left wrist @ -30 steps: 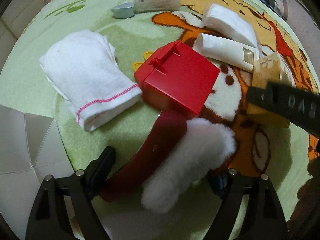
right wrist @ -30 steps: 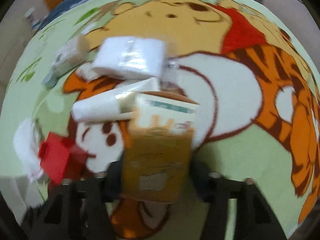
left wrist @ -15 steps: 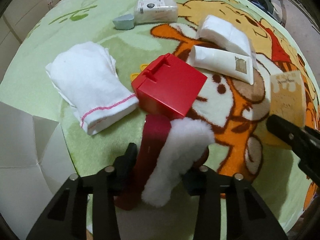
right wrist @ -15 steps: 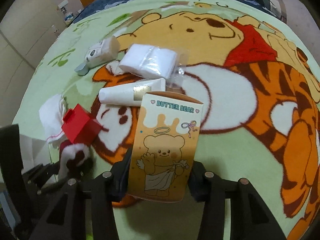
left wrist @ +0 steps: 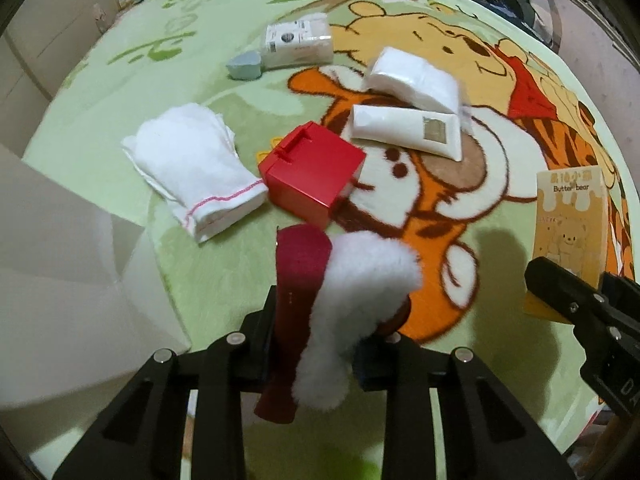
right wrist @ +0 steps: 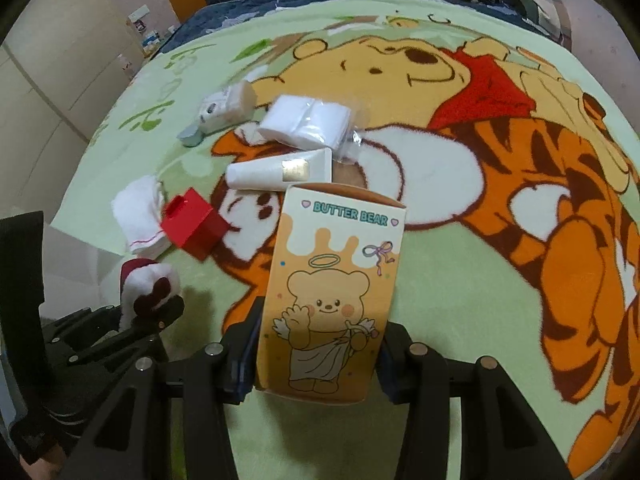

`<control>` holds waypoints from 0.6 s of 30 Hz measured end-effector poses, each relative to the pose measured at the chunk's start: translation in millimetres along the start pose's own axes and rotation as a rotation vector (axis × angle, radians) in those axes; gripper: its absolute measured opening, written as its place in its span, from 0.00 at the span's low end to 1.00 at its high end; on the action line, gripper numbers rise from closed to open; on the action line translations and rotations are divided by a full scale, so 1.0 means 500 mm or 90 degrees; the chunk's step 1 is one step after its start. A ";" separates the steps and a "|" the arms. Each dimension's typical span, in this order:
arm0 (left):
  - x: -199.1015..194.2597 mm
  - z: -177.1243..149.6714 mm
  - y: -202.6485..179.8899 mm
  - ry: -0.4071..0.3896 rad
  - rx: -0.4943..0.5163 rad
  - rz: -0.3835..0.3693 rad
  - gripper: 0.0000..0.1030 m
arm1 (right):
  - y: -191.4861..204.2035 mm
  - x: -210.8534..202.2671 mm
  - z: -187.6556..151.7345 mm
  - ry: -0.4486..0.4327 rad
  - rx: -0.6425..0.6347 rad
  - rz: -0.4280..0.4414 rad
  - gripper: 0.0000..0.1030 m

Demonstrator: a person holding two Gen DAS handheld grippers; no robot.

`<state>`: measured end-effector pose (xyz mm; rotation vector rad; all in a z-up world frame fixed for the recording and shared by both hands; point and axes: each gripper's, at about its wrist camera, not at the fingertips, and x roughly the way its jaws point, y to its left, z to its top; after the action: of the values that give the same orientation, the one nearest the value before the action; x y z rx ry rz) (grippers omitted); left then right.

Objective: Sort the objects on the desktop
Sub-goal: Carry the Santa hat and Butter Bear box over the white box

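Observation:
My left gripper (left wrist: pixel 316 340) is shut on a dark red band with white fur trim (left wrist: pixel 344 300) and holds it above the blanket; it also shows in the right wrist view (right wrist: pixel 150 292). My right gripper (right wrist: pixel 316 356) is shut on an orange Butter Bear box (right wrist: pixel 332 292), held upright above the blanket; the box also shows at the right of the left wrist view (left wrist: pixel 568 224). A red box (left wrist: pixel 312 172), a folded white cloth (left wrist: pixel 192 168), a white tube (left wrist: pixel 408 132), a white packet (left wrist: pixel 412 80) and a wipes pack (left wrist: pixel 298 44) lie on the blanket.
A white open box flap (left wrist: pixel 60 264) sits at the left, beside the left gripper. A small grey-blue cap (left wrist: pixel 244 68) lies by the wipes pack. The cartoon blanket (right wrist: pixel 460 280) covers the whole surface. Dark bedding and cabinets lie beyond its far edge.
Both grippers have lifted and drawn back with their loads. The fur-trimmed band has come up off the blanket. The Butter Bear box has moved away from the tube and packet.

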<state>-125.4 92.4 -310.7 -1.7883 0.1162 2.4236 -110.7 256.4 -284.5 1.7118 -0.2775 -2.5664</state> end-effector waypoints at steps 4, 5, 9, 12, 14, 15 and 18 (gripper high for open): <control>-0.049 -0.005 -0.006 -0.003 -0.012 -0.001 0.29 | 0.009 -0.045 -0.005 -0.006 -0.006 -0.004 0.47; -0.063 -0.004 -0.008 -0.004 -0.015 -0.001 0.29 | 0.011 -0.056 -0.006 -0.007 -0.008 -0.005 0.47; -0.129 -0.007 0.000 -0.014 -0.024 -0.001 0.29 | 0.025 -0.101 -0.008 -0.017 -0.013 -0.005 0.47; -0.183 -0.008 0.006 -0.029 -0.031 0.000 0.29 | 0.039 -0.140 -0.007 -0.028 -0.021 -0.006 0.47; -0.217 -0.009 0.008 -0.038 -0.032 0.001 0.29 | 0.048 -0.168 -0.006 -0.036 -0.025 -0.007 0.47; -0.235 -0.010 0.009 -0.042 -0.032 0.002 0.29 | 0.051 -0.178 -0.006 -0.039 -0.027 -0.007 0.47; -0.284 -0.019 0.014 -0.054 -0.033 0.003 0.29 | 0.062 -0.215 -0.005 -0.050 -0.030 -0.007 0.47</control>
<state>-76.4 76.0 -178.2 -1.7046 0.0495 2.5246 -68.7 240.1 -182.0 1.6032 -0.2106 -2.6300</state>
